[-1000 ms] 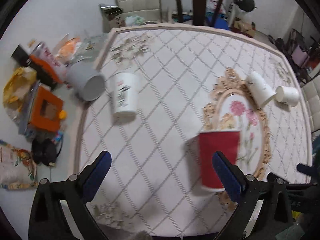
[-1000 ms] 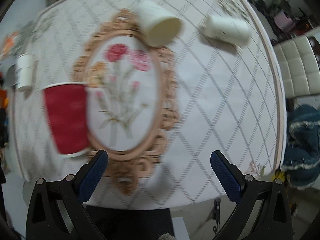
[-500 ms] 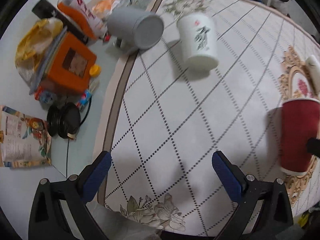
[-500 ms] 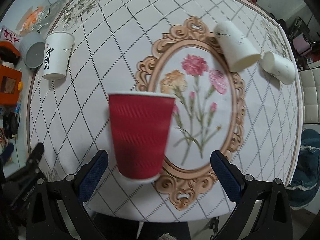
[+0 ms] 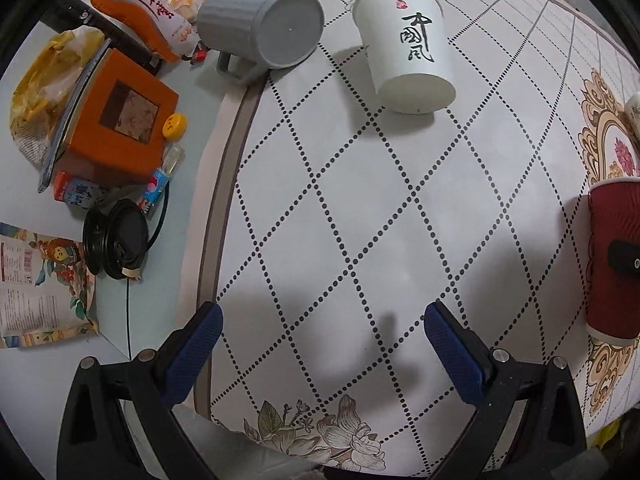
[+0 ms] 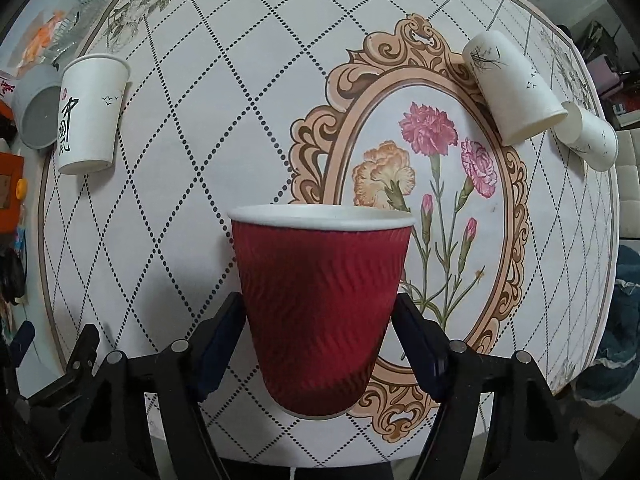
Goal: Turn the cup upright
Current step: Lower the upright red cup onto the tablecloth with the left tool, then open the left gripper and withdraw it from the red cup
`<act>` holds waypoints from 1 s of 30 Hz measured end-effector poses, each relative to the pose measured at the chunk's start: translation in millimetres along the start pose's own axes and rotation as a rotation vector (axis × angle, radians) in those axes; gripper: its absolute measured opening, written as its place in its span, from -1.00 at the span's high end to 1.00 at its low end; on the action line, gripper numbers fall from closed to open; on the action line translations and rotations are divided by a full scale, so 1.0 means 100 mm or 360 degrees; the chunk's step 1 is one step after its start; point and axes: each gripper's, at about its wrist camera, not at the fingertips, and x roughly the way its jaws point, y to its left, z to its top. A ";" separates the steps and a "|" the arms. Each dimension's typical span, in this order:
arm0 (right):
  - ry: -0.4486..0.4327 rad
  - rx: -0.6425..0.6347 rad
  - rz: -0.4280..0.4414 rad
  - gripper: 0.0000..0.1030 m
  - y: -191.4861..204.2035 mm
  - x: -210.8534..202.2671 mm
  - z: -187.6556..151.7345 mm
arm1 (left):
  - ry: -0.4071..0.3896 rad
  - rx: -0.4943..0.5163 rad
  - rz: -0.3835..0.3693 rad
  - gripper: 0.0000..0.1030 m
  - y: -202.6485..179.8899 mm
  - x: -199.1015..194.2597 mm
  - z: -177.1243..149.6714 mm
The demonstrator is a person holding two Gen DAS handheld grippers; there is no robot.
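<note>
Since half a second ago the right gripper (image 6: 320, 320) has closed round the red cup (image 6: 322, 304), rim-up between its fingers, while the left gripper (image 5: 320, 340) hangs open well aside.

A home dining room is showing here — a round table (image 6: 248, 92) is wearing a floral cloth; snack packets (image 5: 40, 292), a grey mug (image 5: 260, 24) and headphones (image 5: 116, 240) are cluttering its edge; a padded chair (image 6: 628, 184) is standing beside it.

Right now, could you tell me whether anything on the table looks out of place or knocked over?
Yes: two white paper cups lie tipped on their sides at the far right, and a grey mug lies on its side at the mat's left edge. The red cup stands upright.
</note>
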 end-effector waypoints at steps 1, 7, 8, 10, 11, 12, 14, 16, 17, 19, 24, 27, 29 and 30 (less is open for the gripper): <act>-0.0001 0.0006 0.0007 -0.48 -0.01 0.00 0.00 | 0.0004 0.0005 -0.0005 -1.00 -0.01 0.00 0.00; -0.0010 0.0078 0.0121 -0.47 -0.14 -0.03 0.00 | 0.0050 0.0042 -0.0052 -1.00 -0.08 0.00 0.02; -0.0040 0.0096 0.0146 -0.46 -0.19 -0.07 0.00 | 0.0080 0.0045 -0.0075 -1.00 -0.10 0.02 0.02; -0.0126 0.0122 0.0191 -0.46 -0.26 -0.17 0.00 | 0.0144 0.0040 -0.0111 -1.00 -0.11 0.07 0.04; -0.0189 0.0141 0.0217 -0.46 -0.31 -0.24 0.00 | 0.0169 0.0029 -0.0123 -1.00 -0.11 0.10 0.05; -0.0263 0.0163 0.0237 -0.47 -0.35 -0.31 0.00 | 0.0179 0.0018 -0.0128 -1.00 -0.10 0.11 0.06; -0.0401 0.0183 0.0256 -0.47 -0.43 -0.43 0.04 | 0.0197 -0.0010 -0.0127 -1.00 -0.09 0.15 0.10; -0.0567 0.0200 0.0259 -0.47 -0.40 -0.58 0.07 | 0.0219 -0.0050 -0.0136 -1.00 -0.07 0.19 0.15; -0.0642 0.0201 0.0263 -0.47 -0.39 -0.61 0.10 | 0.0227 -0.0069 -0.0142 -1.00 -0.07 0.21 0.18; -0.0805 0.0188 0.0230 -0.47 -0.31 -0.65 0.15 | 0.0239 -0.0090 -0.0127 -1.00 -0.07 0.26 0.22; -0.1179 0.0155 0.0088 -0.47 -0.11 -0.52 0.22 | 0.0213 -0.0105 -0.0015 -1.00 -0.05 0.37 0.33; -0.1280 0.0121 0.0001 -0.47 -0.03 -0.36 0.27 | 0.0190 -0.0138 0.0024 -1.00 0.04 0.44 0.40; -0.1281 0.0095 -0.0030 -0.47 0.03 -0.26 0.30 | 0.0181 -0.0150 0.0016 -1.00 0.07 0.44 0.40; -0.1325 0.0065 -0.0045 -0.47 0.05 -0.27 0.25 | 0.0178 -0.0146 0.0025 -1.00 0.07 0.43 0.38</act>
